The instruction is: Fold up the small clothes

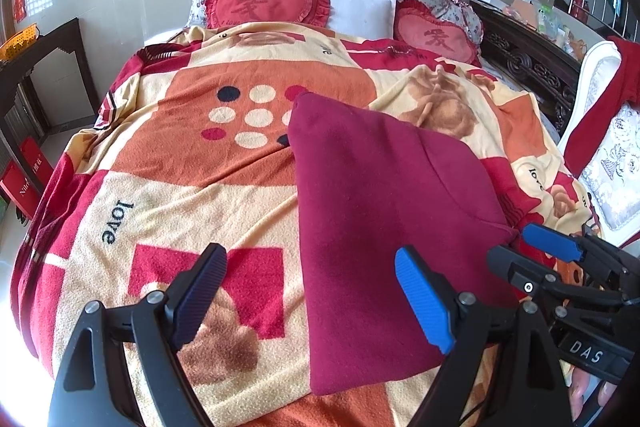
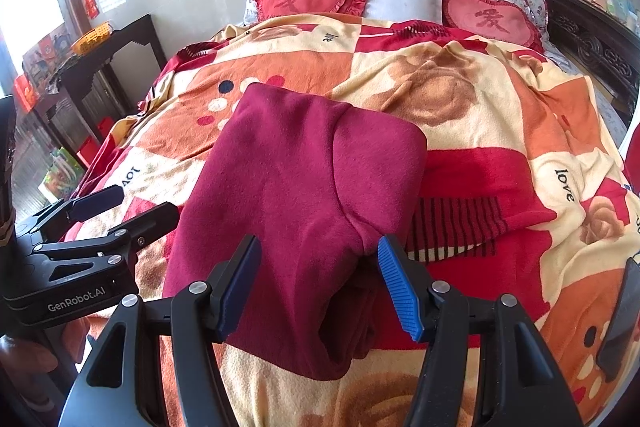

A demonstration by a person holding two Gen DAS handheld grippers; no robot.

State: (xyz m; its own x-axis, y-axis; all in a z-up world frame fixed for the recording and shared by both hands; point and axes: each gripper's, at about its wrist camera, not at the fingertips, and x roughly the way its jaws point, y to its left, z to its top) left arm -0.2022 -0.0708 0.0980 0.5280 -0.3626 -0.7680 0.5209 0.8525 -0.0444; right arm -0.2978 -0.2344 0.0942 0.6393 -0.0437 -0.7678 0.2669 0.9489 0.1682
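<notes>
Basically maroon garment (image 2: 304, 195) lies part-folded on the blanket (image 1: 168, 195), soft, limp fleece, so pinch a bunched near edge; left gripper (image 1: 308, 303) jaws wide apart, empty; right gripper (image 2: 318, 287) half-open straddling the near fold, no visible clamp.

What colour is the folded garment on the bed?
Plain dark red fleece garment, no print; clearest in the right wrist view, lying on the patterned blanket.

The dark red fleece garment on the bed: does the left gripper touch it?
Cannot tell. In the left wrist view the left gripper stands open over the garment's near edge; no gap or contact shows.
</notes>
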